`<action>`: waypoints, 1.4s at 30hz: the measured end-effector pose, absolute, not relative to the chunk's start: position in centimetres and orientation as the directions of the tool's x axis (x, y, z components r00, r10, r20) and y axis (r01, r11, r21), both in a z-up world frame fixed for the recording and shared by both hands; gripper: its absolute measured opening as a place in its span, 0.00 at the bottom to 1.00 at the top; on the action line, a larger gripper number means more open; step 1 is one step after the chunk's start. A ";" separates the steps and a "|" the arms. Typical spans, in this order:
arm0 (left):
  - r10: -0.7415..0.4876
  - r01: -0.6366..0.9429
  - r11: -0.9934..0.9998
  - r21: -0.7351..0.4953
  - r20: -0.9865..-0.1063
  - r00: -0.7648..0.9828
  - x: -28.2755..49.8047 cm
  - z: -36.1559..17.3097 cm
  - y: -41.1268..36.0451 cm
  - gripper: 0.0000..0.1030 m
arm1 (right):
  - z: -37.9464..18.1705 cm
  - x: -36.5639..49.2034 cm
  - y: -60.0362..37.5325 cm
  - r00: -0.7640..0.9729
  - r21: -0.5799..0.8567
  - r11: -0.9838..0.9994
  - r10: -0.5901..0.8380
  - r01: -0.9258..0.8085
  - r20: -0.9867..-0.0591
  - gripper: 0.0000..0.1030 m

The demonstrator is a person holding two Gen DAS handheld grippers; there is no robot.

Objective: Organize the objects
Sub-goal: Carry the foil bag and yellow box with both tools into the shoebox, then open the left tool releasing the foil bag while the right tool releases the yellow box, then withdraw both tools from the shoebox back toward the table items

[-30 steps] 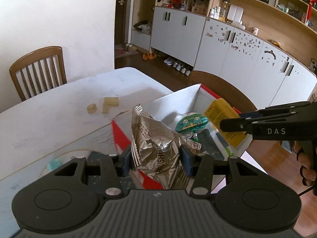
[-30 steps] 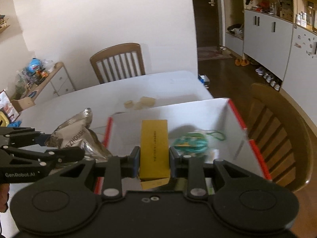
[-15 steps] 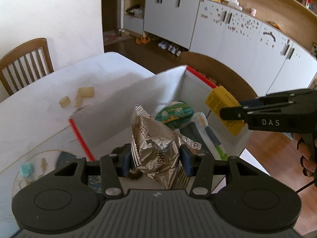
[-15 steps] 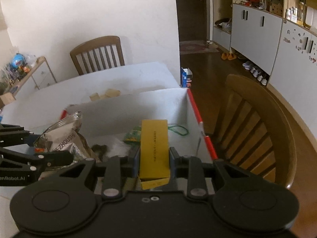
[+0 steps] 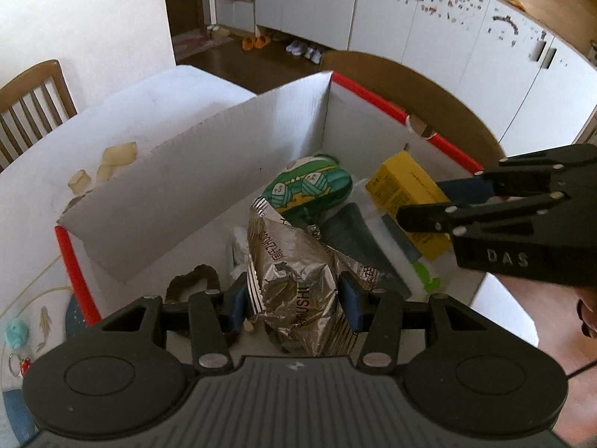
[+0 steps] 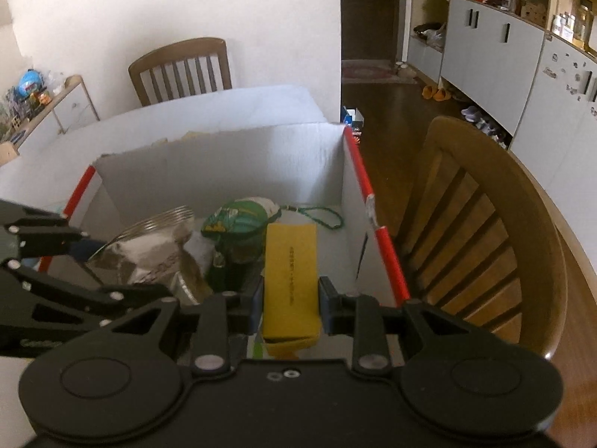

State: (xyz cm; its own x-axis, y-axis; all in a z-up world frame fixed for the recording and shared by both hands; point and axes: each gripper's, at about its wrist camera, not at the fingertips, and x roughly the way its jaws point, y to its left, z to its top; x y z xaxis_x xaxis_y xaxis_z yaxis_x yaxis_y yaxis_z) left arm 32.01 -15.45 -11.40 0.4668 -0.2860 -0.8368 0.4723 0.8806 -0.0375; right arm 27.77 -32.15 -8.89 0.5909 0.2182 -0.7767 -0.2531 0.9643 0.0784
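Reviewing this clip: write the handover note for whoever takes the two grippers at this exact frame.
Left gripper: shut on the silver foil snack bag, held over the near part of the white cardboard box.
Right gripper: shut on the yellow carton, held over the box's right side, near the red-edged wall.
Already in the box: green pouch, dark flat pack, brown hair tie.
Left: lower and release both items. Pale blocks and the small toys remain on the table outside the box.
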 end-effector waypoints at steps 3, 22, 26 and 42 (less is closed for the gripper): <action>-0.282 0.485 0.873 -0.037 -0.851 0.442 32.4 -12.0 -15.8 0.47 | -9.1 27.8 -31.9 0.589 0.057 0.961 0.211 -0.270 -0.780 0.28; -0.277 0.479 0.877 -0.036 -0.853 0.442 31.6 -11.6 -14.9 0.67 | -8.7 27.2 -31.7 0.616 0.027 0.964 0.189 -0.263 -0.764 0.48; -0.281 0.467 0.883 -0.037 -0.840 0.465 31.2 -11.0 -14.6 0.68 | -7.9 26.5 -31.8 0.630 0.042 0.965 0.201 -0.258 -0.750 0.52; -0.353 0.447 0.892 -0.073 -0.730 0.586 27.1 -5.6 -10.3 0.69 | -3.5 22.7 -29.9 0.695 0.077 0.962 0.243 -0.261 -0.677 0.61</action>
